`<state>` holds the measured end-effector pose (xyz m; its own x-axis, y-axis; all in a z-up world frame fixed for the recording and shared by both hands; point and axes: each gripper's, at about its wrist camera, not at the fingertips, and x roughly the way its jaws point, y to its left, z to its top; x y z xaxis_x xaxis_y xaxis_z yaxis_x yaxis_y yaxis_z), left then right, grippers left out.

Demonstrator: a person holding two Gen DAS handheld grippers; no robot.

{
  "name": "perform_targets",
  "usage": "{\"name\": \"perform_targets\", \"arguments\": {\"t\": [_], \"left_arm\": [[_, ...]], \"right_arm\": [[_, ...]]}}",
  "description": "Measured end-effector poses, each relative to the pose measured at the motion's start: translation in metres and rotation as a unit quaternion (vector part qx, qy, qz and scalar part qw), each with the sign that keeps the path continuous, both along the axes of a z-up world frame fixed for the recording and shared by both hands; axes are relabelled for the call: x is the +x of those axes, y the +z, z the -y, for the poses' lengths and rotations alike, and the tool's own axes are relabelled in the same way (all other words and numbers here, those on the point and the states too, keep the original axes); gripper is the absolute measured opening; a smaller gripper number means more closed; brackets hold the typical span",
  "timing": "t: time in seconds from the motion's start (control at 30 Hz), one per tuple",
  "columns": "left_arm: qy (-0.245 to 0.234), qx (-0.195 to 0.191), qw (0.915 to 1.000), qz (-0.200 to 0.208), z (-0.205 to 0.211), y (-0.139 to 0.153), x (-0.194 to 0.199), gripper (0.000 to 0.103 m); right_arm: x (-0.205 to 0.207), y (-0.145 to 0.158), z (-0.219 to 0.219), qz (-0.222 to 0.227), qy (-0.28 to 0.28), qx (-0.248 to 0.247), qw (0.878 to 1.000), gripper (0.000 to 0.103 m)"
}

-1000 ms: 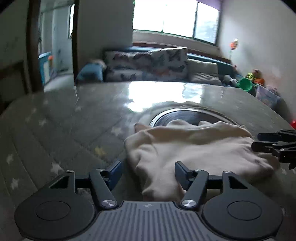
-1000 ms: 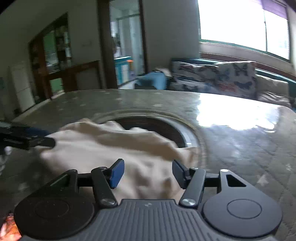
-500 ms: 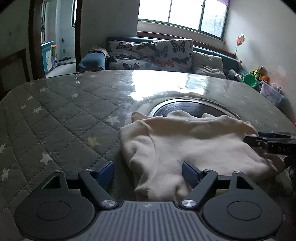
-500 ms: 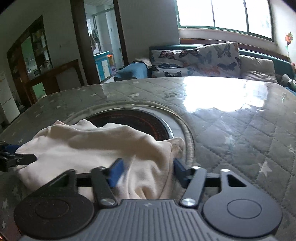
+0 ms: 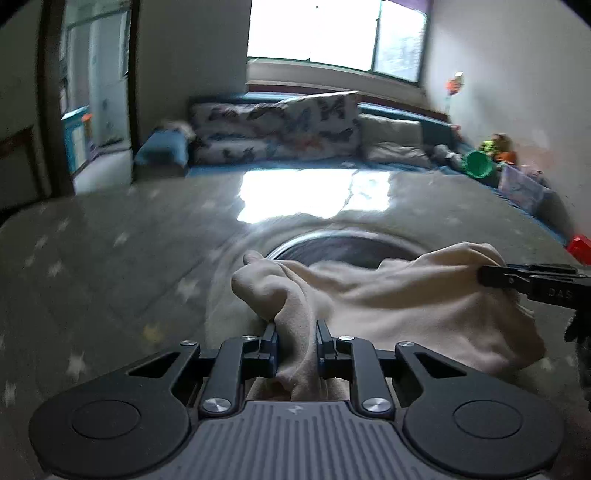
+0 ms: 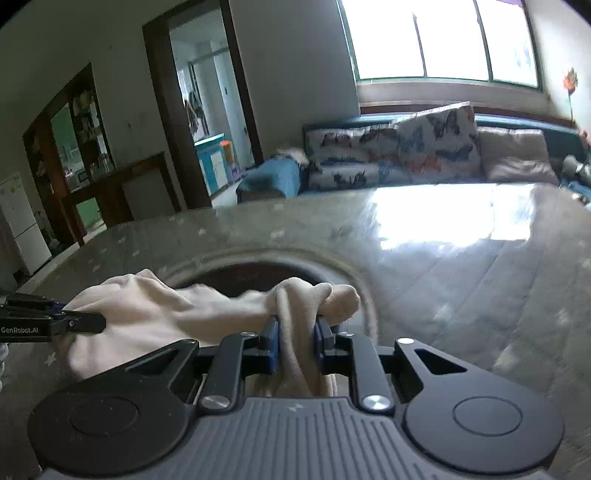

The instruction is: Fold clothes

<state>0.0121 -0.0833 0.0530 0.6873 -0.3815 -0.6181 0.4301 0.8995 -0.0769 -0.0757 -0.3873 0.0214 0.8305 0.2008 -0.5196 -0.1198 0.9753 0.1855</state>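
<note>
**Over the bench: both tongs pinching the cream garment**

On the bench (image 5: 110, 229), a quilted grey cover with pale stars, glossy where the window (image 5: 332, 33) reflects. Round dark recess (image 5: 347, 247) with a metal rim set in the middle of the surface.

Cream garment (image 5: 406, 306): soft, bunched, lying at the near edge of the recess and partly over it. Both ends drawn up off the surface; the middle sags between them. Blurred in places.

Left tongs (image 5: 295, 341): closed down tight on a gathered fold of the garment, cloth squeezed between the blue-lined fingers (image 5: 271, 343) and spilling out above and below them. A rounded lump of cloth stands up just beyond the tips.

Right tongs (image 6: 297, 341): likewise clamped on a twisted rope of the same garment, the knot of cloth bulging past the tips over the recess rim. In the left view the right tongs (image 5: 484, 275) come in from the right edge, gripping the far corner of the cloth. In the right view the left tongs (image 6: 99, 325) come in from the left edge, at the garment's other end.

Background: sofa (image 6: 424, 155) with butterfly-print cushions under the window, open doorway (image 6: 207, 129) to the left, green bucket (image 5: 478, 164) and toys by the right wall.
</note>
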Motion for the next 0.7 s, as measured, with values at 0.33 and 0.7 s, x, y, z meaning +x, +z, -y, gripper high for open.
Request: {"name": "perform_targets", "arguments": {"t": [0.33, 0.7], "left_arm": [[-0.101, 0.003, 0.9938, 0.044, 0.105, 0.034, -0.001, 0.020], [-0.173, 0.053, 0.9821, 0.050, 0.193, 0.009, -0.015, 0.046]], "right_arm": [[-0.038, 0.042, 0.071, 0.041, -0.096, -0.058, 0.993, 0.017], [-0.091, 0.021, 0.146, -0.001, -0.200, -0.120, 0.972, 0.038]]}}
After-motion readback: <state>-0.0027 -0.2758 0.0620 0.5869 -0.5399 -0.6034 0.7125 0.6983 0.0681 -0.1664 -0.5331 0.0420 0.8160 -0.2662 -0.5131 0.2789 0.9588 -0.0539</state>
